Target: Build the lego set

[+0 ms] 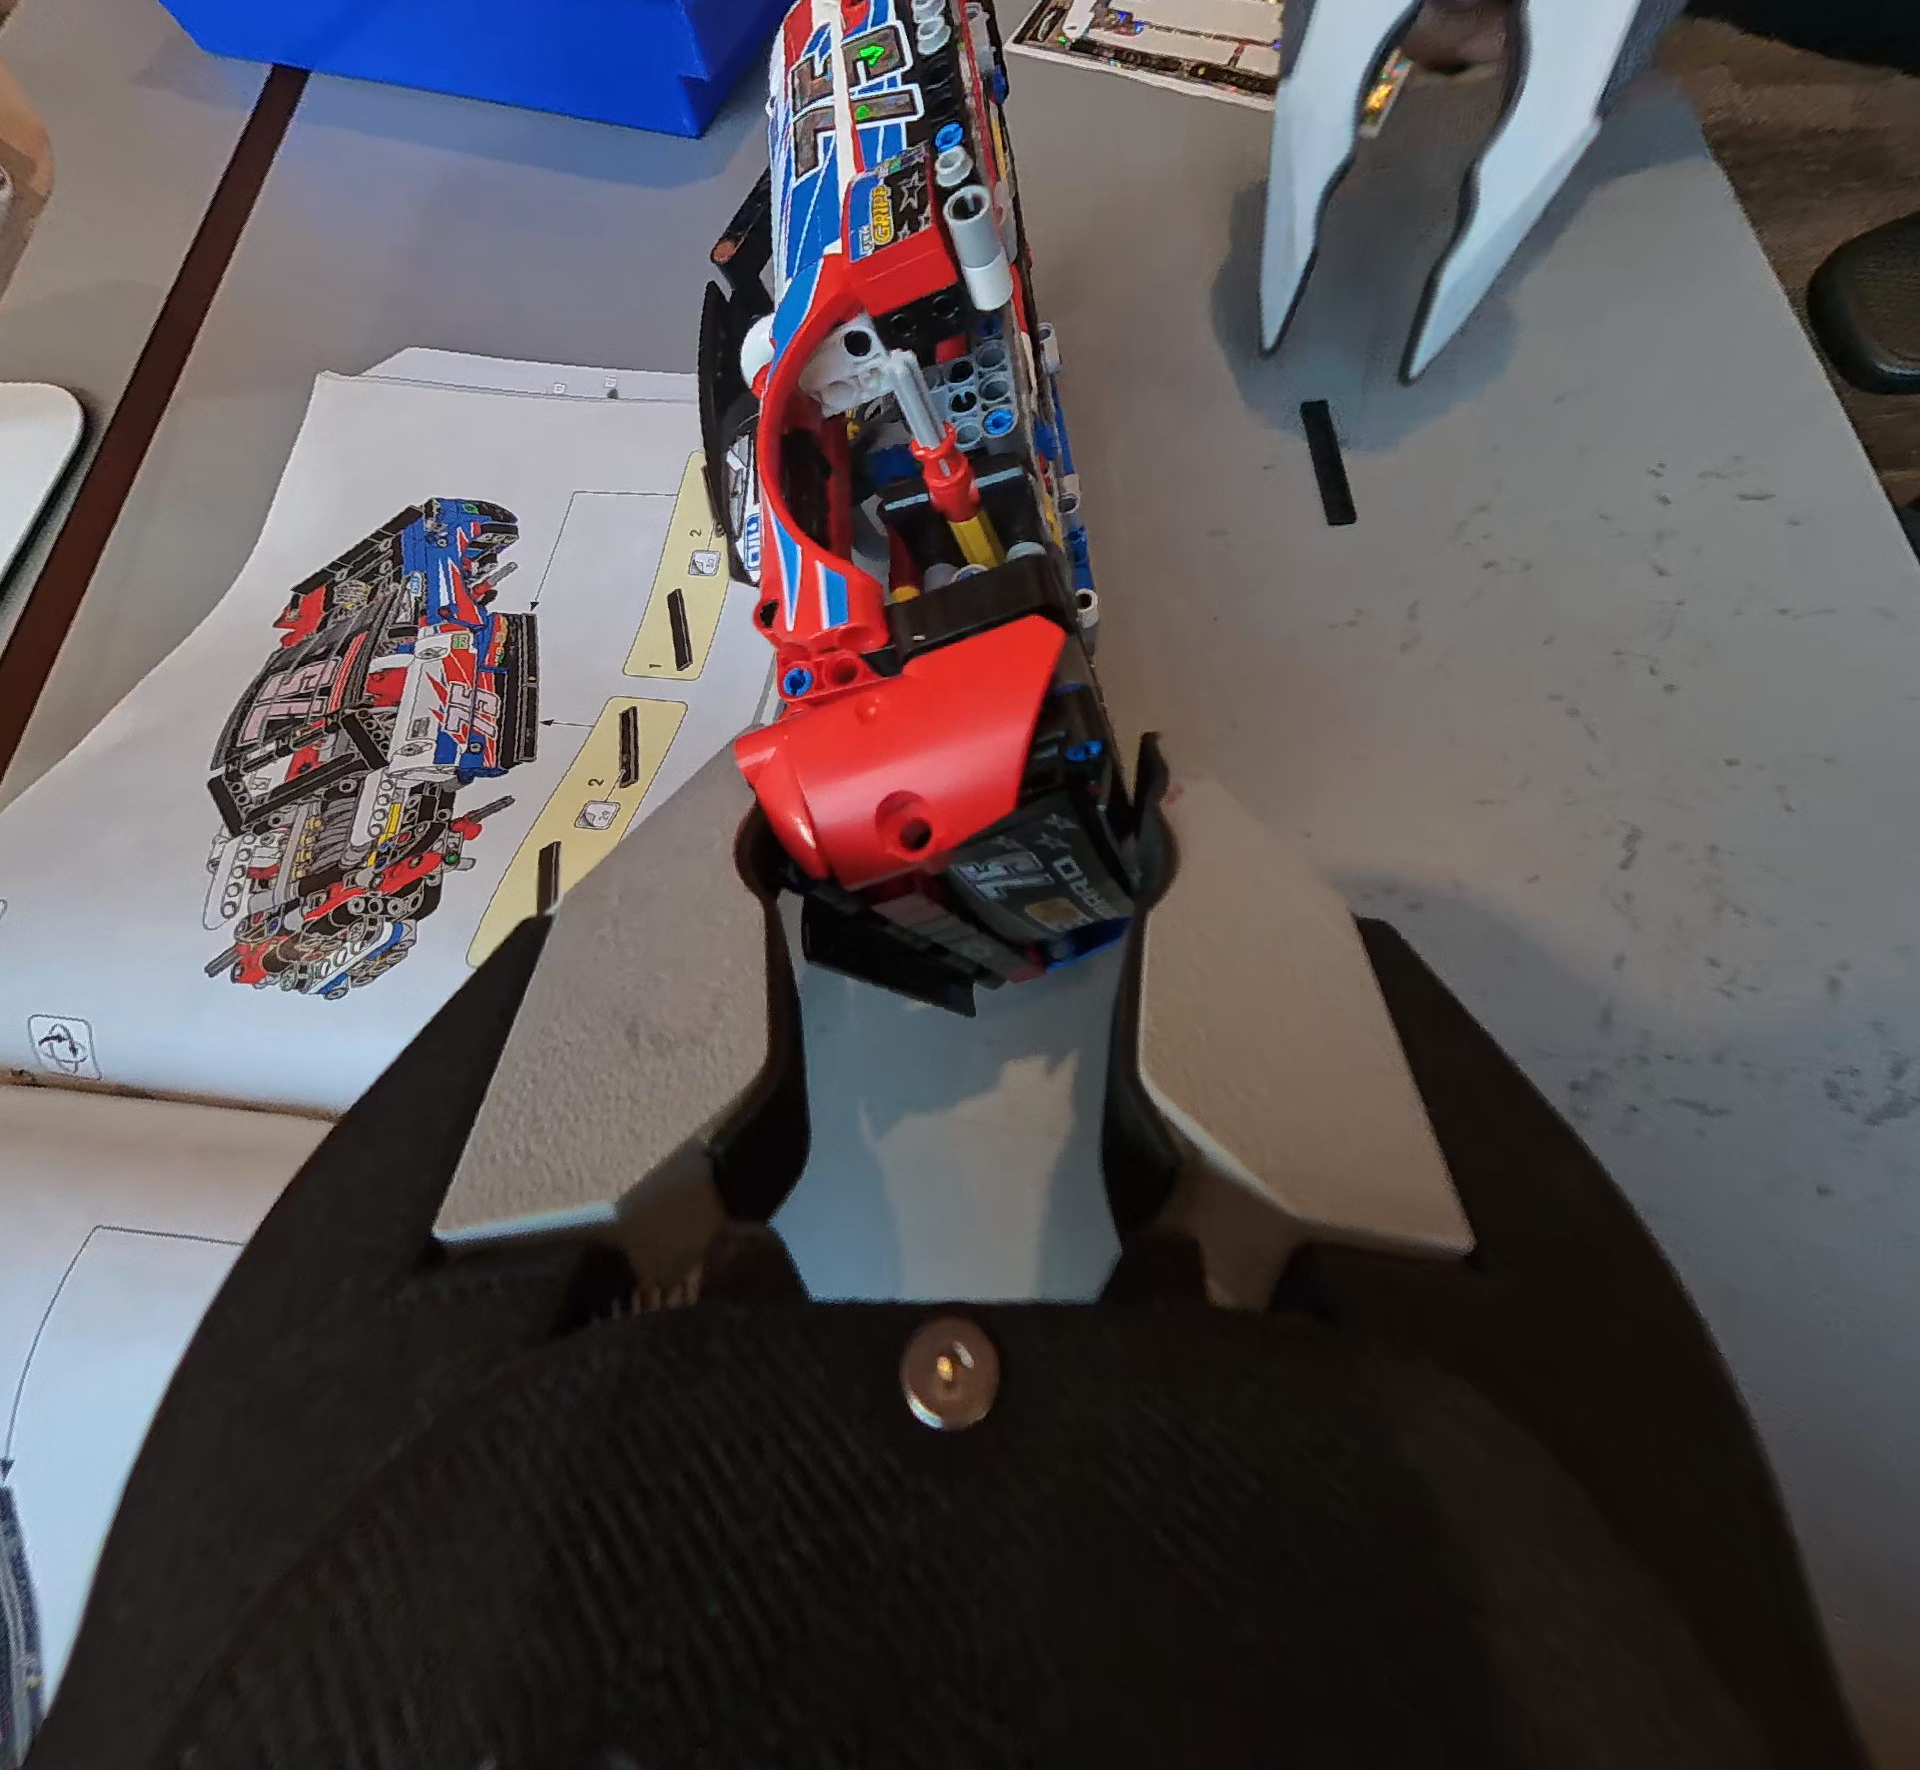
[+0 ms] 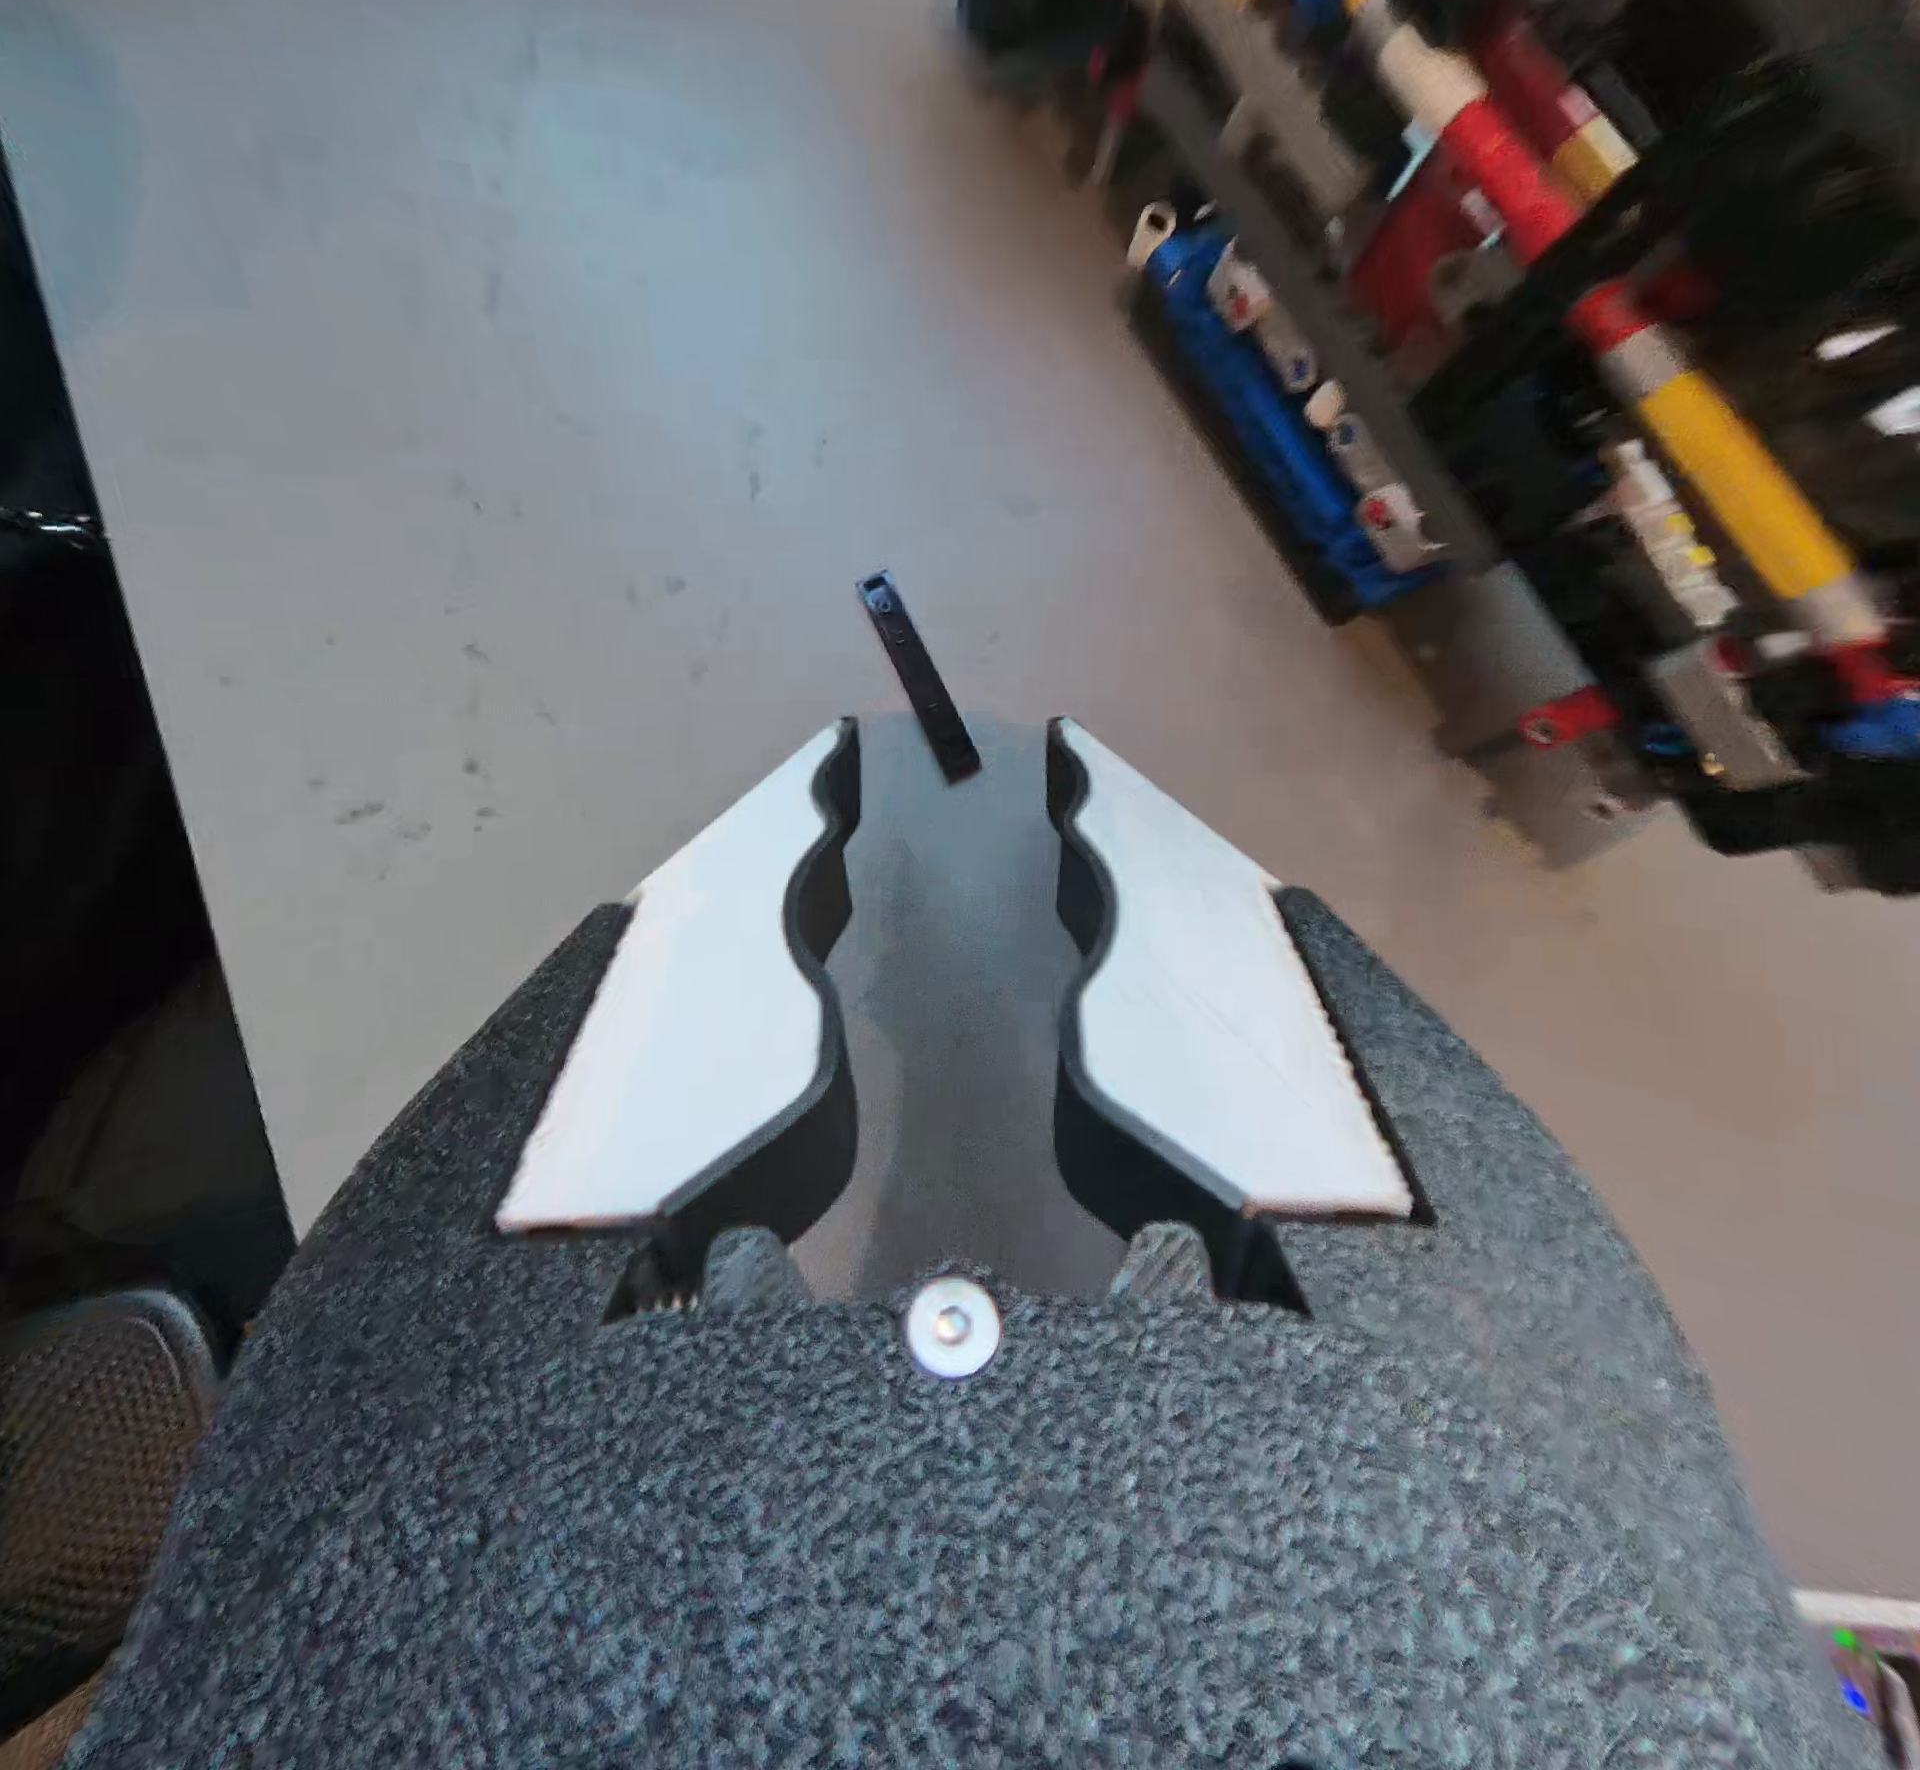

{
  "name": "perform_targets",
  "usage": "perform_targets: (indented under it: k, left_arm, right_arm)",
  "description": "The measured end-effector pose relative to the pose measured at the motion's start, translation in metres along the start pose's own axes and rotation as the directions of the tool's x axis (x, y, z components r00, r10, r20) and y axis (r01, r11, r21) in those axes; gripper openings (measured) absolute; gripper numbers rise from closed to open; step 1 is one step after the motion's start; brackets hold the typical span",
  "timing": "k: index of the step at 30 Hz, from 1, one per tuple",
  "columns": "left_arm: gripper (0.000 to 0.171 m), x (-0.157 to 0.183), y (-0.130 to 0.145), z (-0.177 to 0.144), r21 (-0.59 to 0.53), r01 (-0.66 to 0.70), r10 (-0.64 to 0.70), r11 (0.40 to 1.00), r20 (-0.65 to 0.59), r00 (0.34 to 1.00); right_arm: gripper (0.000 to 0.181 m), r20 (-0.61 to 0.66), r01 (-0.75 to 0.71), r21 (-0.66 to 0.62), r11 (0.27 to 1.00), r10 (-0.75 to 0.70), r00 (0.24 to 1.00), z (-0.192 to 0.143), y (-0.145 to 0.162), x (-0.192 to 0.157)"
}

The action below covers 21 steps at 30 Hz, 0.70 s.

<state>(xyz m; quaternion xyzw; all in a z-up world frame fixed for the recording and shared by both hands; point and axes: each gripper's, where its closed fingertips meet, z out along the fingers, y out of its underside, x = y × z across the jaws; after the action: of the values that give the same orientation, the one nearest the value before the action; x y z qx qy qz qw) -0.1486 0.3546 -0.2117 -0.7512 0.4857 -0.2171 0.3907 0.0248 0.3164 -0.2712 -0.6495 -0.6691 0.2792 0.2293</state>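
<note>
One black lego strip (image 2: 918,677) lies just ahead of open right claw (image 2: 952,733).

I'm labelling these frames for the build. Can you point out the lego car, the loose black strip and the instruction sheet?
lego car (image 1: 894,775): left wrist view, on its red front panel.
loose black strip (image 2: 920,676): right wrist view, mid-length of the piece.
instruction sheet (image 1: 156,640): left wrist view, on its blank white margin.
</note>
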Motion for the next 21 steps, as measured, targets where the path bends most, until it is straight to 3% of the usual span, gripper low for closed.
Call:
perform_targets:
  k: [2, 9, 13, 21]
  left_arm:
    - [0.064, 0.001, -0.001, -0.001, 0.016, 0.004, -0.004, 1.0, -0.015, 1.0]
    - [0.063, 0.004, 0.001, -0.003, 0.009, 0.004, -0.003, 1.0, -0.026, 1.0]
    - [0.064, 0.004, 0.0, -0.003, 0.016, 0.015, -0.014, 1.0, -0.014, 1.0]
    - [0.066, 0.004, 0.001, -0.001, -0.004, 0.012, -0.012, 1.0, 0.039, 0.999]
  right_arm:
    - [0.041, -0.001, 0.006, -0.052, 0.999, -0.006, 1.0, 0.013, 0.007, 0.002]
    - [0.009, 0.085, 0.068, -0.075, 0.995, -0.062, 0.994, 0.021, 0.003, -0.013]
    - [0.006, 0.039, 0.095, -0.096, 0.991, -0.091, 0.995, 0.019, 0.004, -0.016]
    - [0.006, -0.051, -0.024, 0.093, 0.995, 0.029, 0.998, -0.008, -0.008, -0.006]
